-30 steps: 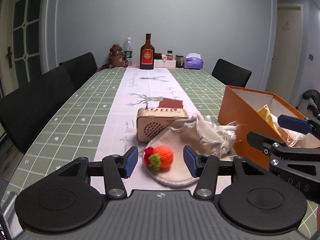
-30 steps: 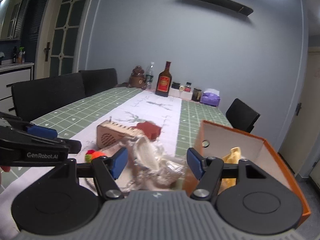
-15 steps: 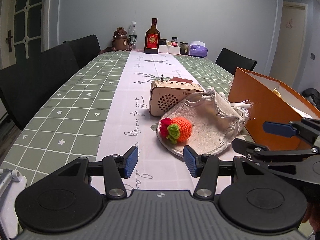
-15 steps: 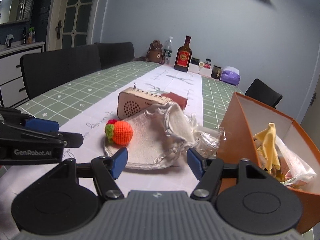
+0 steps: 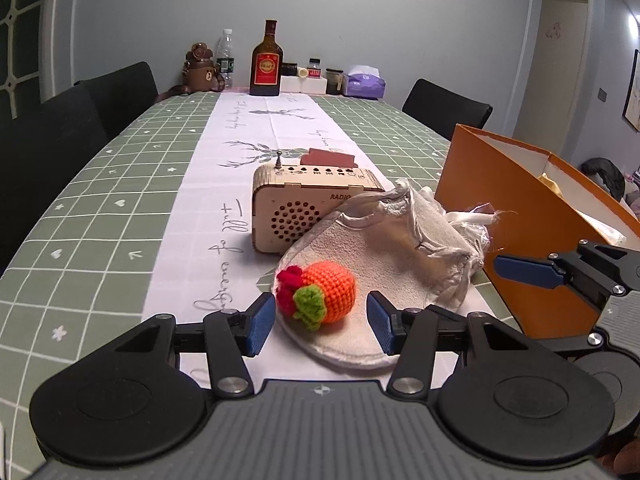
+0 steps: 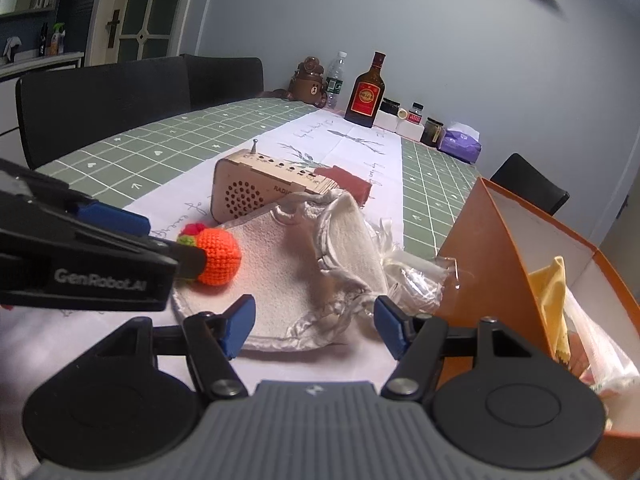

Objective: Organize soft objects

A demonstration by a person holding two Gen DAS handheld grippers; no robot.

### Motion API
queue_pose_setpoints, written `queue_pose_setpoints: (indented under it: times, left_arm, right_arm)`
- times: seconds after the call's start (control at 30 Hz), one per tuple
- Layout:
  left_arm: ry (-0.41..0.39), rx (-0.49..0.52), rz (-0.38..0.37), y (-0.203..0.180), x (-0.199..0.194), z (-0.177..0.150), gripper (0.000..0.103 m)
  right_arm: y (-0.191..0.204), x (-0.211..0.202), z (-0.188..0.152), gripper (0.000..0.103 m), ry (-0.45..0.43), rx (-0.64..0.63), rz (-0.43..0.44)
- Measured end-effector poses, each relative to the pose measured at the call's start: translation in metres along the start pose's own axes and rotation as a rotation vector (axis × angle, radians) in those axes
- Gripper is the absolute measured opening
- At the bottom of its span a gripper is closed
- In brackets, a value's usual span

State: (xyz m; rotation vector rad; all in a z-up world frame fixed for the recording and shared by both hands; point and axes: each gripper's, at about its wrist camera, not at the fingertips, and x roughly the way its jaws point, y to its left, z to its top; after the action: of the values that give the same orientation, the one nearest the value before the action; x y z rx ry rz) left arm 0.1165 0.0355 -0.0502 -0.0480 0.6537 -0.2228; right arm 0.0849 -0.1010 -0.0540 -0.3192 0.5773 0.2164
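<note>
Crocheted fruit (image 5: 325, 295) lies before wooden radio (image 5: 310, 205).

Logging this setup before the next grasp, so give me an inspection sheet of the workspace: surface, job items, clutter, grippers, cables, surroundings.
Surface: table under a green checked cloth with a white runner.
Job's things: crocheted orange fruit lying on a white cloth pouch; orange box open, yellow cloth inside.
Clutter: wooden radio, brown bottle, water bottle, bear toy, jars and tissue pack at the far end.
Grippers: left hand-held gripper open, flanking the fruit; right hand-held gripper open at the pouch's edge.
Cables: nothing seen.
Surroundings: black chairs, grey wall, doors.
</note>
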Motion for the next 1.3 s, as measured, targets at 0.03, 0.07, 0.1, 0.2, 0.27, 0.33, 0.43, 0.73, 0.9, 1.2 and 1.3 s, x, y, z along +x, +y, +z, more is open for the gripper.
queue_pose_setpoints:
  times: [0.03, 0.07, 0.1, 0.2, 0.27, 0.33, 0.43, 0.73, 0.9, 1.2, 1.3]
  left_arm:
    - [0.007, -0.001, 0.004, -0.001, 0.005, 0.002, 0.061]
    - [0.015, -0.003, 0.004, -0.001, 0.010, 0.004, 0.061]
    - [0.021, -0.003, 0.000, -0.002, 0.014, 0.005, 0.061]
    - [0.034, 0.010, 0.003, -0.004, 0.024, 0.009, 0.064]
    - [0.037, 0.024, 0.024, -0.006, 0.030, 0.010, 0.066]
    - [0.037, 0.037, 0.038, -0.007, 0.033, 0.010, 0.066]
    - [0.058, 0.044, 0.052, -0.006, 0.039, 0.009, 0.065]
    - [0.044, 0.000, 0.062, 0.001, 0.034, 0.006, 0.056]
    - [0.024, -0.031, 0.086, 0.009, 0.011, 0.002, 0.056]
    - [0.048, -0.044, 0.109, 0.017, -0.033, -0.021, 0.056]
    - [0.057, -0.045, 0.099, 0.015, -0.044, -0.030, 0.056]
  right_arm:
    - [-0.001, 0.004, 0.001, 0.065, 0.003, -0.006, -0.006]
    - [-0.001, 0.006, 0.001, 0.065, 0.006, -0.011, -0.013]
    - [-0.003, 0.009, 0.001, 0.065, 0.010, -0.011, -0.021]
    - [-0.007, 0.016, 0.001, 0.065, 0.022, 0.005, -0.025]
    - [-0.008, 0.020, 0.000, 0.065, 0.028, 0.012, -0.027]
    - [-0.008, 0.025, 0.001, 0.065, 0.033, 0.012, -0.031]
    - [-0.010, 0.031, 0.003, 0.065, 0.030, 0.013, -0.036]
    - [-0.011, 0.042, 0.003, 0.032, 0.016, -0.014, -0.053]
    - [-0.005, 0.022, 0.002, 0.019, -0.011, -0.033, -0.002]
    - [0.006, -0.025, -0.012, 0.016, 0.034, 0.002, 0.146]
    - [0.004, -0.043, -0.023, 0.016, 0.051, 0.026, 0.184]
